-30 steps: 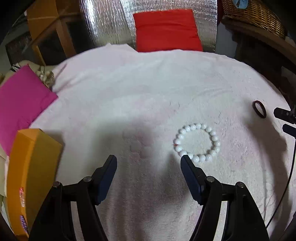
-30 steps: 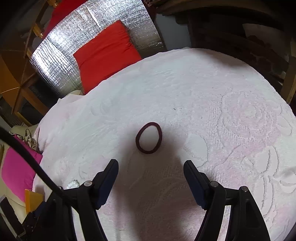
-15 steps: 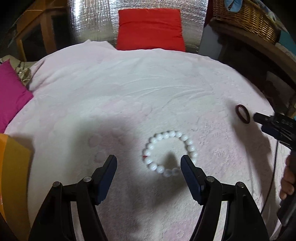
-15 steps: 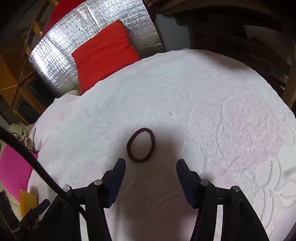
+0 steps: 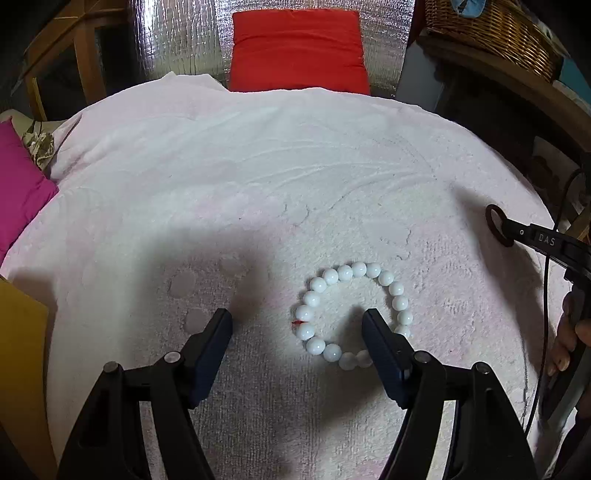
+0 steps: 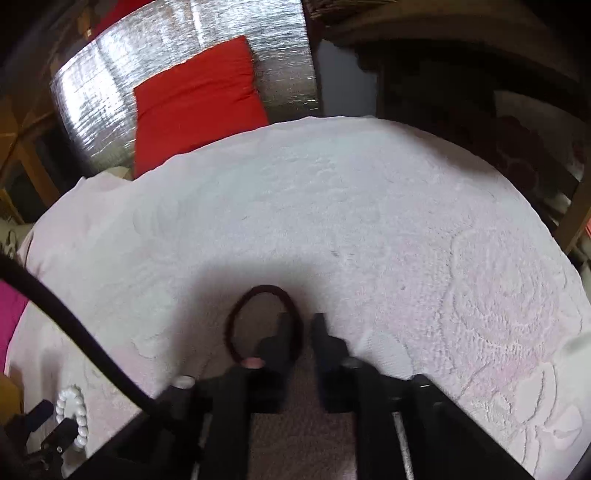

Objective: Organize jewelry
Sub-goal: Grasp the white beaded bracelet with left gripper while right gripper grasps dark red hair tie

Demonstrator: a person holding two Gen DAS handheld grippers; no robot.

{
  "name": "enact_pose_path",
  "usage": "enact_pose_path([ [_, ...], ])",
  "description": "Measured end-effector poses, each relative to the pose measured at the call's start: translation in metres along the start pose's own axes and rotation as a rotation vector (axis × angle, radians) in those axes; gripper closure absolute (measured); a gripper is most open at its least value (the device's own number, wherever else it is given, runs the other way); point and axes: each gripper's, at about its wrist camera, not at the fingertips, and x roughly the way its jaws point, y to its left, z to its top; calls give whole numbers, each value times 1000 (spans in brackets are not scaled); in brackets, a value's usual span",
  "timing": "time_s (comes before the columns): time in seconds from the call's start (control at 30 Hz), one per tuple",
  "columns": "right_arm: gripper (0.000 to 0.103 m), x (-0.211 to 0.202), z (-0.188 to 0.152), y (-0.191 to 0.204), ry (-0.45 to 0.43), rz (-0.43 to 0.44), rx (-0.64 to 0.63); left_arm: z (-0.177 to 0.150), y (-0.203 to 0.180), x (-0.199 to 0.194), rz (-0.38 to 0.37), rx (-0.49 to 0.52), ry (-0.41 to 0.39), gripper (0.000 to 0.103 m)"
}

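Observation:
A white bead bracelet (image 5: 354, 314) lies flat on the pale pink towel (image 5: 258, 177). My left gripper (image 5: 297, 321) is open low over it; its right finger (image 5: 380, 347) rests inside the ring, and the ring's left side lies between the fingers. The bracelet also shows in the right wrist view (image 6: 72, 417). A dark maroon ring bangle (image 6: 264, 321) lies on the towel. My right gripper (image 6: 301, 325) has its jaws nearly together around the bangle's right side; the view is blurred. The bangle (image 5: 496, 223) and right gripper finger (image 5: 535, 236) show at the right edge of the left wrist view.
A red cushion (image 5: 297, 48) and silver foil panel (image 5: 177, 33) stand behind the towel. A magenta cushion (image 5: 18, 188) and an orange box (image 5: 18, 369) are at the left. A wicker basket (image 5: 491, 29) sits on wooden furniture at the back right.
My left gripper moved right and down until its fingers straddle the bracelet's left side. My right gripper moved onto the bangle and its jaws closed most of the way around its right side.

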Motion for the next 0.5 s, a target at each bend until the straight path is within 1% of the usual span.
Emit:
enact_pose_path([
  [0.1,97,-4,-1,6,4,28,-32,-1,5,-1,12,-12,4,29],
  [0.13,97,-5,-3,6,16,53,-35,-2,6,-2,13,-17,6,29],
  [0.2,97,-6,-6,9,66,129,-40,-3,10,-3,4,-32,12,29],
  [0.27,97,-9,-11,13,97,183,-54,-5,12,-4,19,-30,13,31],
  [0.3,97,-12,-14,14,117,213,-62,-5,13,-5,30,-26,14,37],
  [0.33,97,-14,-16,15,144,246,-65,-6,14,-7,32,-25,15,41],
  [0.4,97,-18,-20,14,182,283,-63,-6,16,-9,26,-28,19,53],
  [0.47,97,-24,-26,10,221,306,-58,-8,18,-11,45,-23,22,57],
  [0.5,96,-26,-28,9,234,311,-59,-8,19,-12,52,-26,23,57],
])
